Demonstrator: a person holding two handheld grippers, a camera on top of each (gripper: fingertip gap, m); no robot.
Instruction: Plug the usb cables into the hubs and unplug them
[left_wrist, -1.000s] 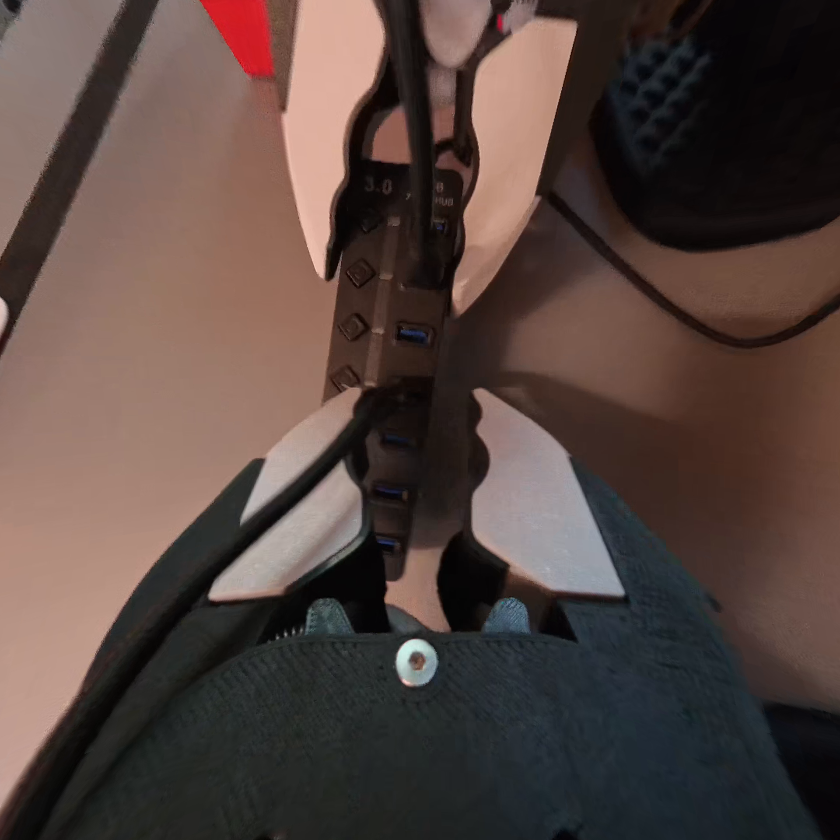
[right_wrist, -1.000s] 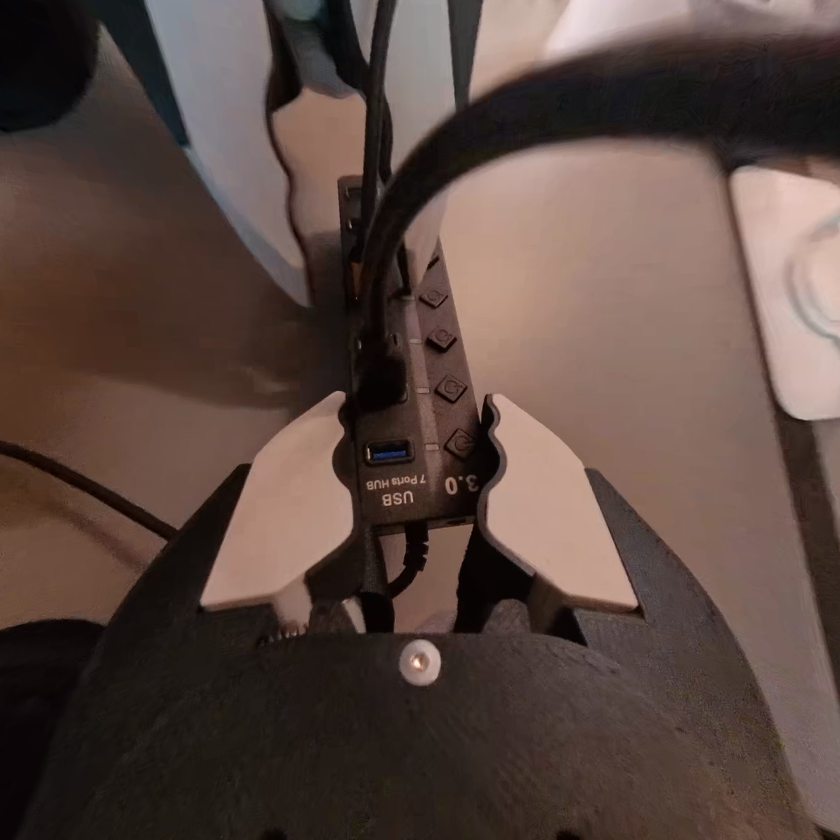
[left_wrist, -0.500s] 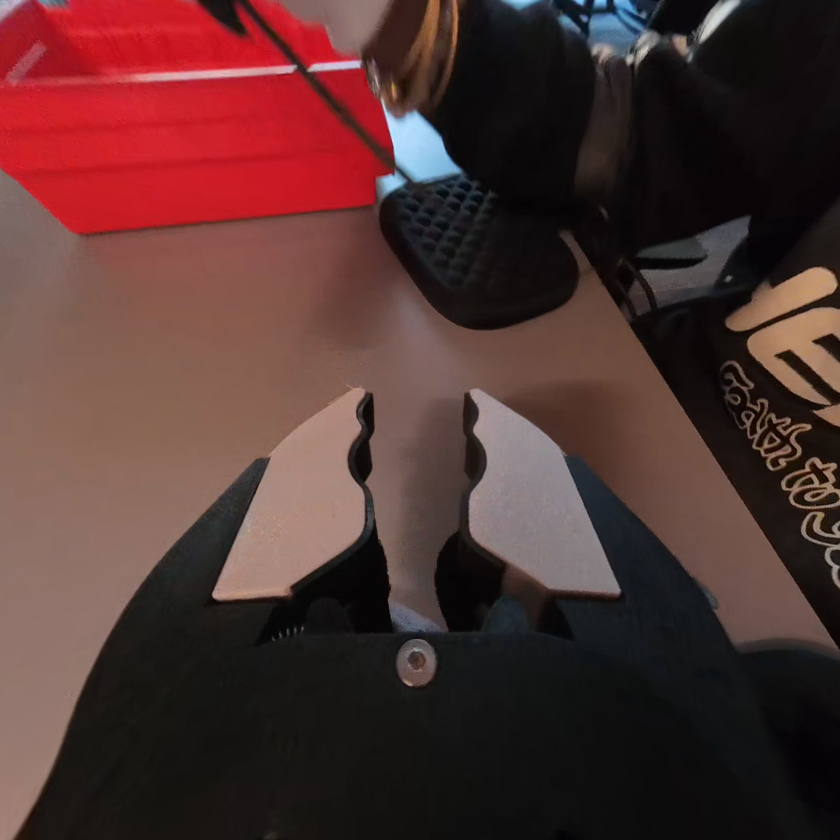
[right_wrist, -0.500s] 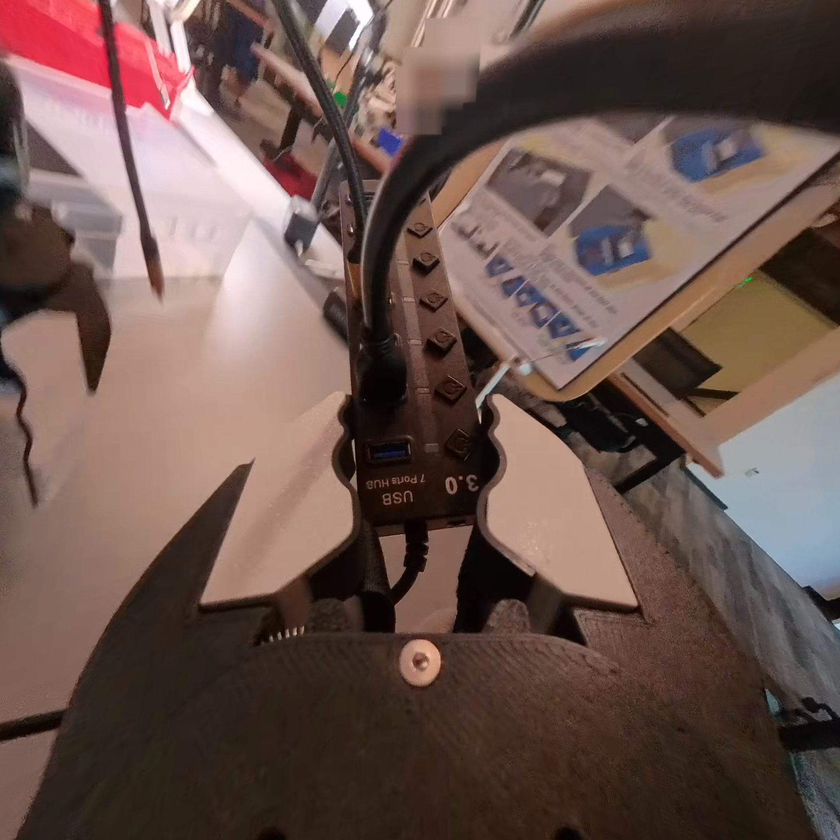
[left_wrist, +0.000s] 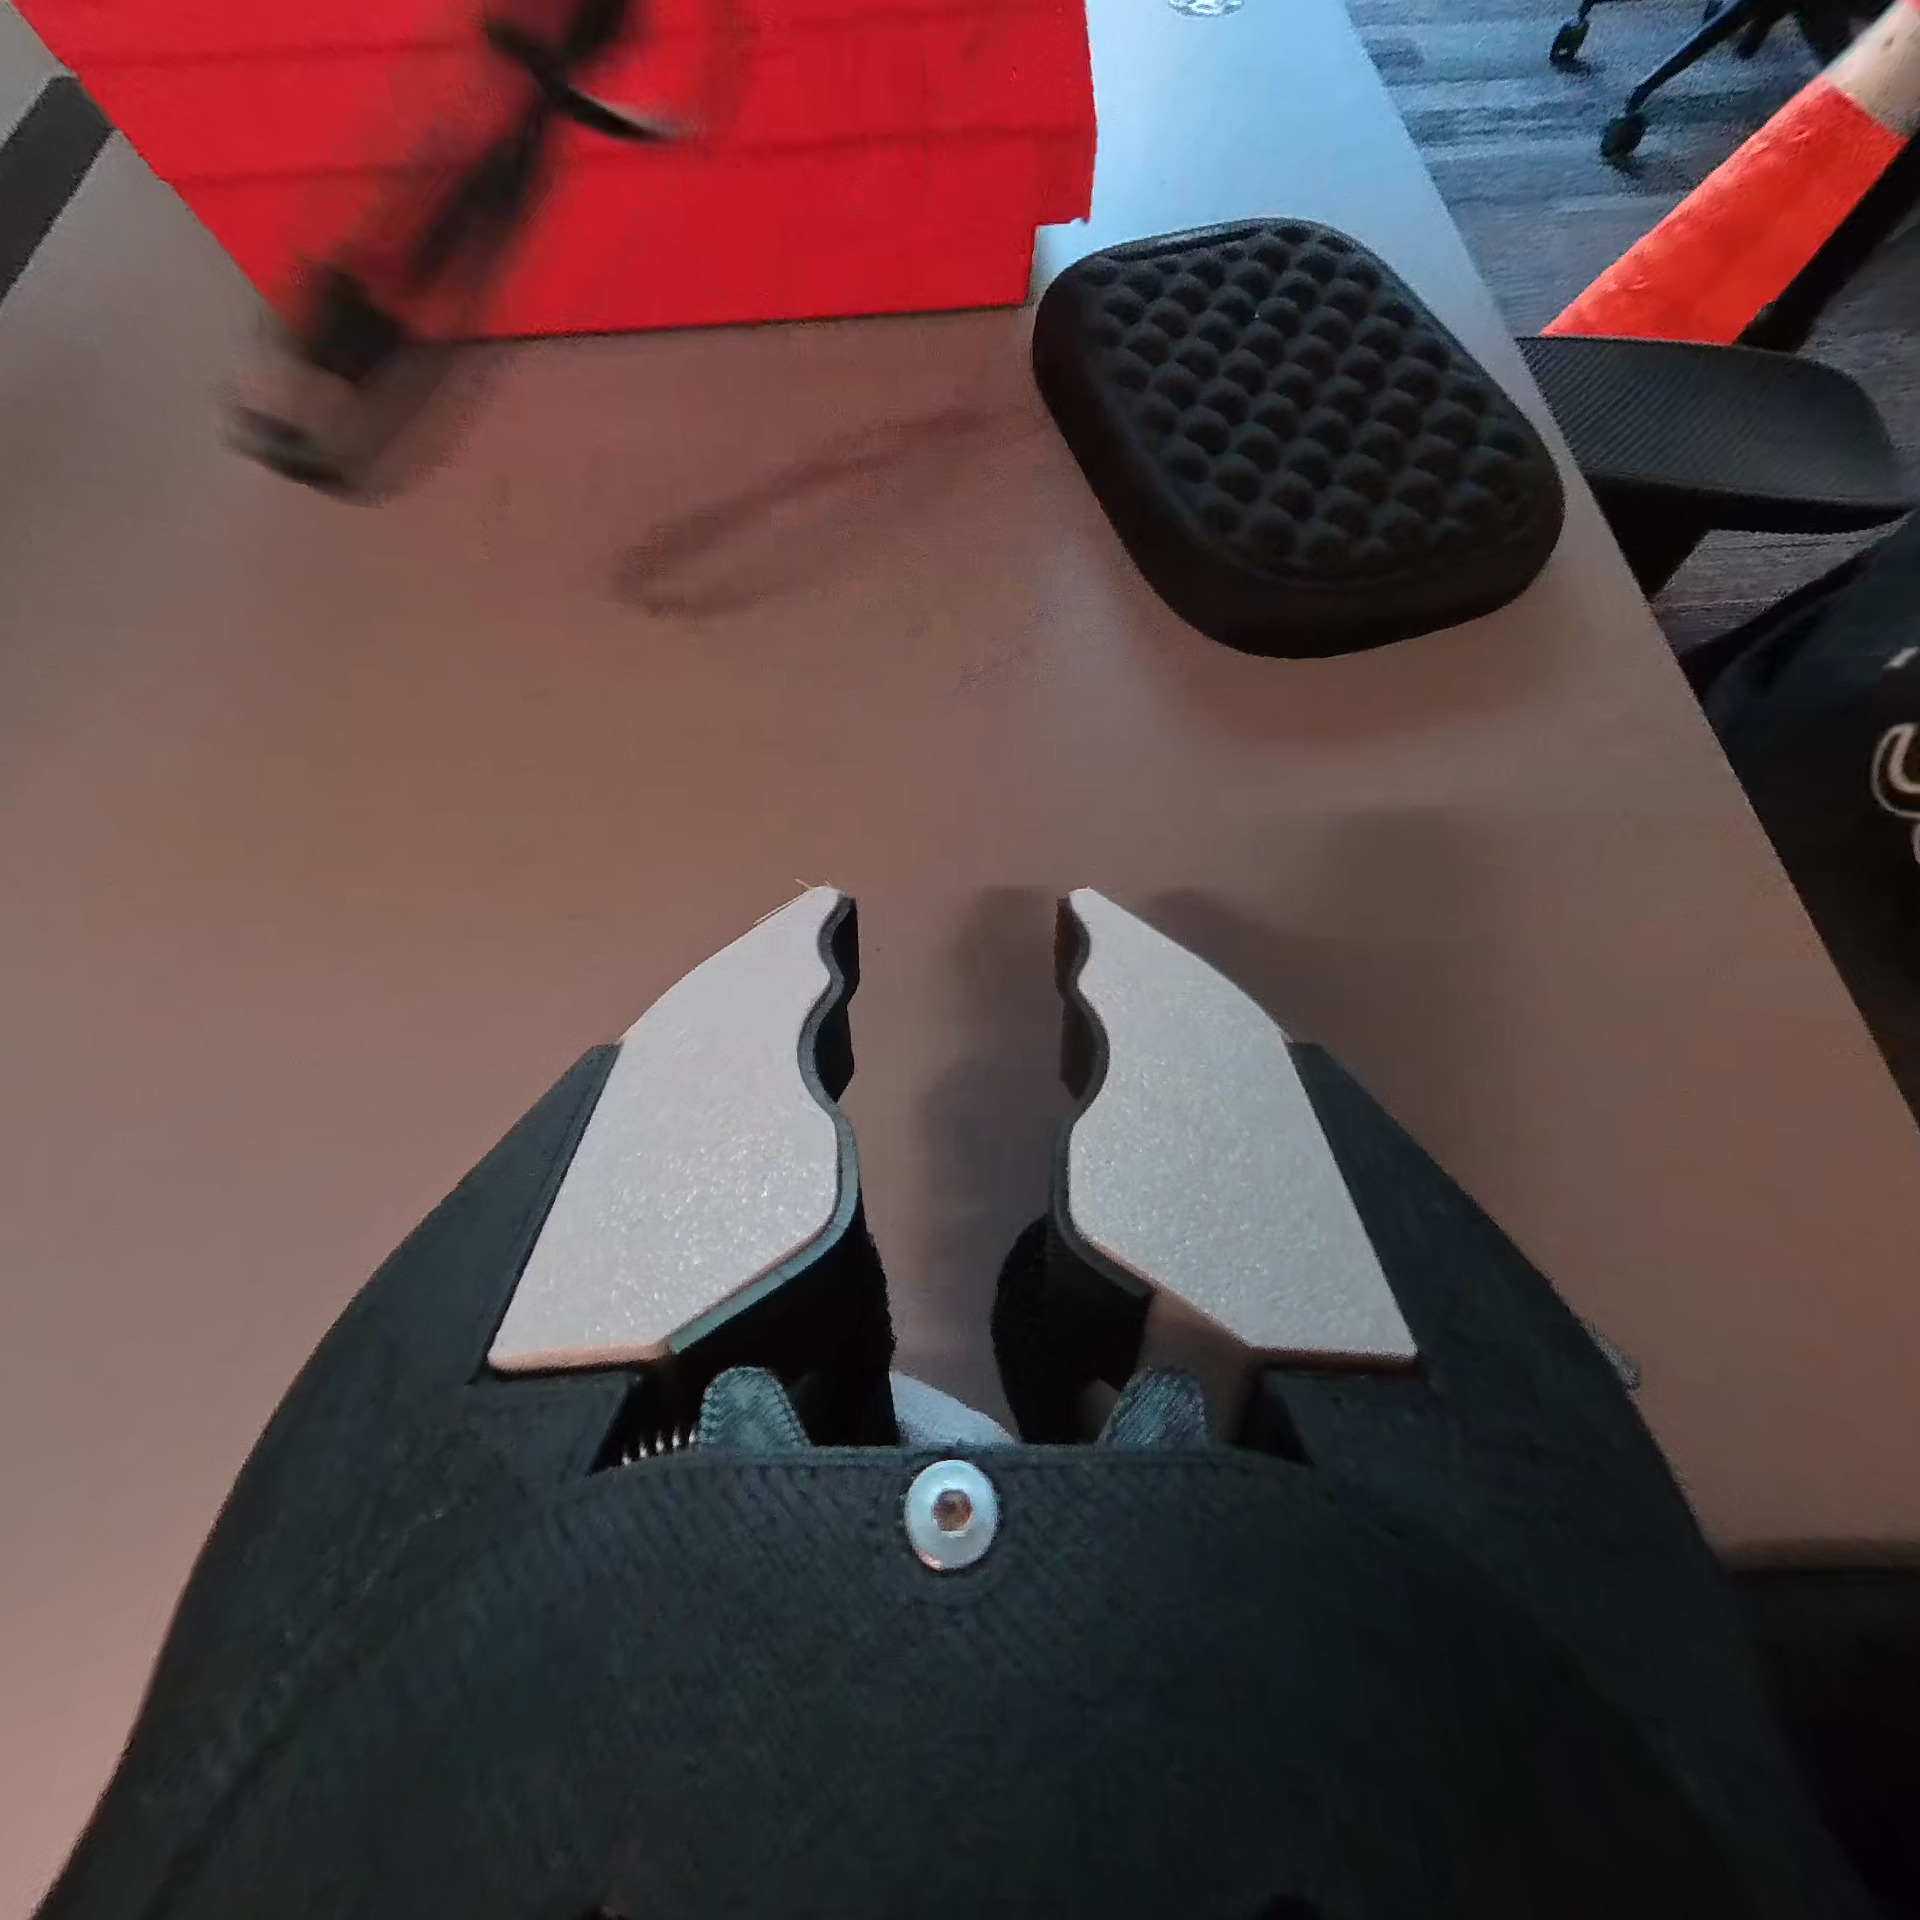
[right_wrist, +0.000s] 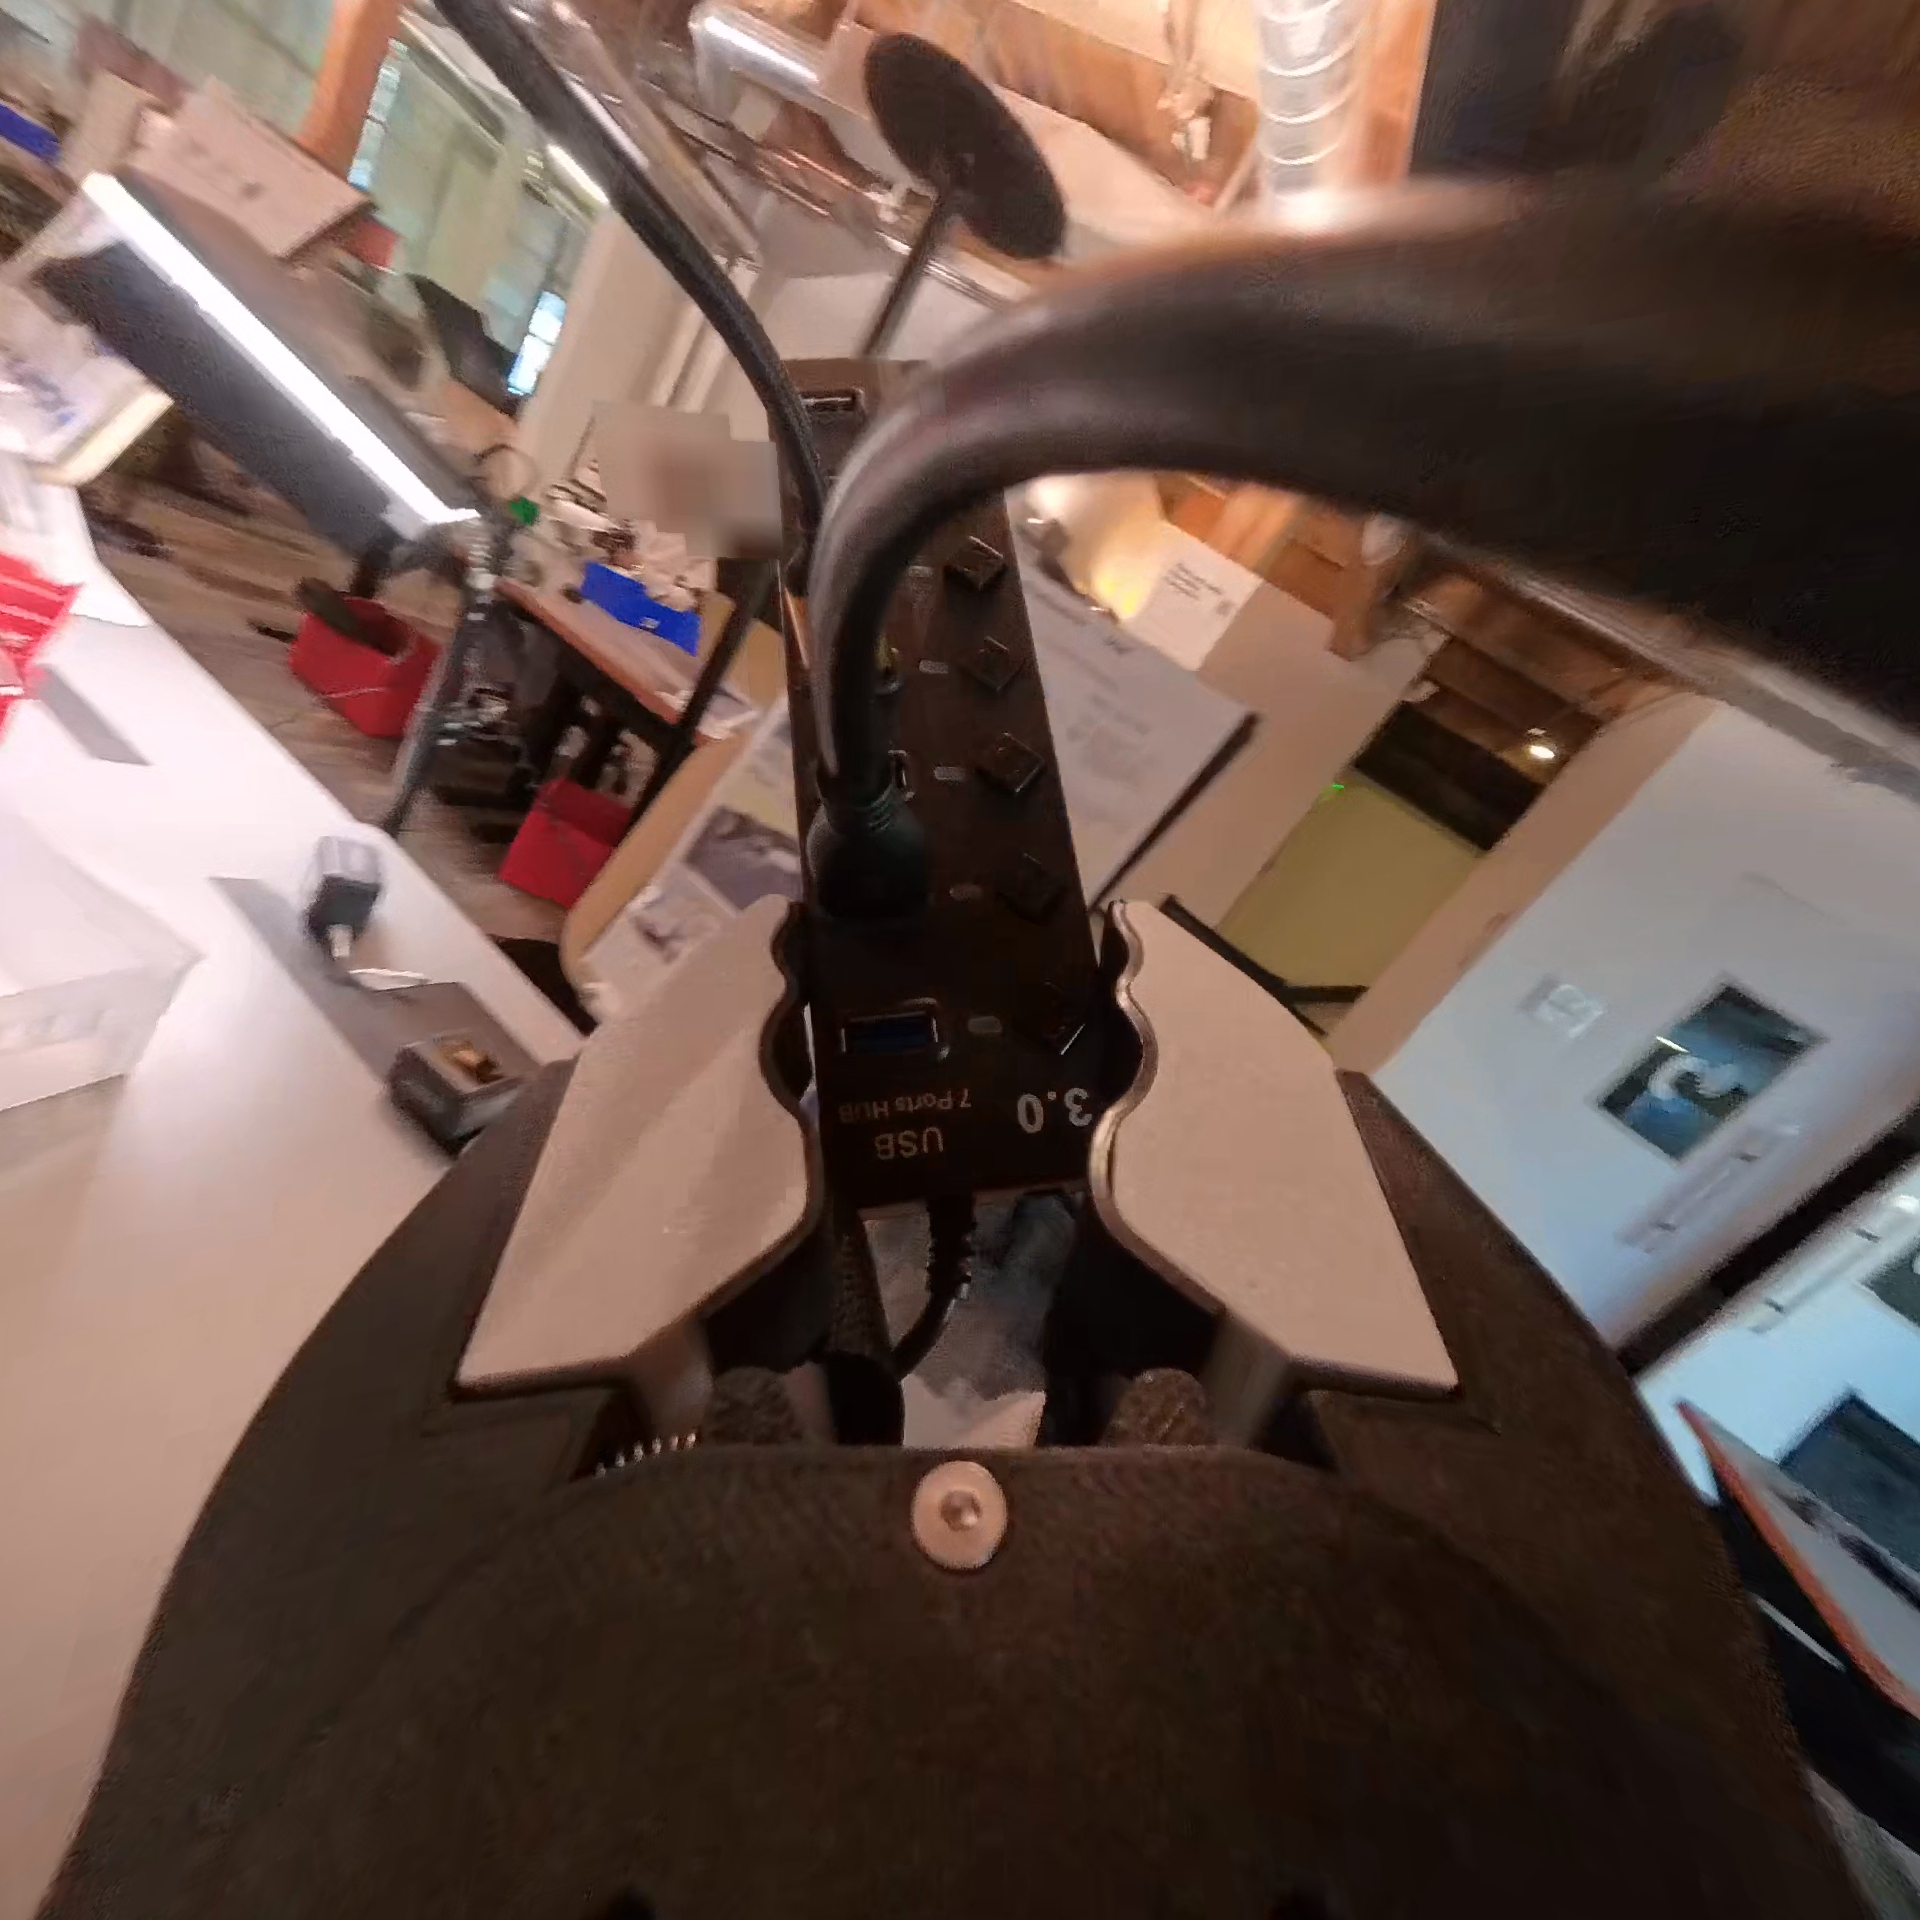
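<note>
Between your right gripper's (right_wrist: 951, 1023) fingers sat the black USB hub (right_wrist: 940, 831), clamped at its labelled end and raised off the table so the port row faced the camera. That end grip left the remaining ports reachable, which I'd guess was the point. A thick black cable (right_wrist: 862, 727) was seated in the second port from the near end; a thinner braided cable (right_wrist: 727, 301) was plugged in farther up. The nearest blue port (right_wrist: 896, 1034) was empty.

Your left gripper (left_wrist: 956, 914) had its fingers apart with nothing between them, low over the brown table (left_wrist: 520, 779). A blurred dark cable end (left_wrist: 332, 343) swung near the red bin (left_wrist: 727, 156), so likely just unplugged. The black textured pad (left_wrist: 1299, 436) lay well clear on the right.
</note>
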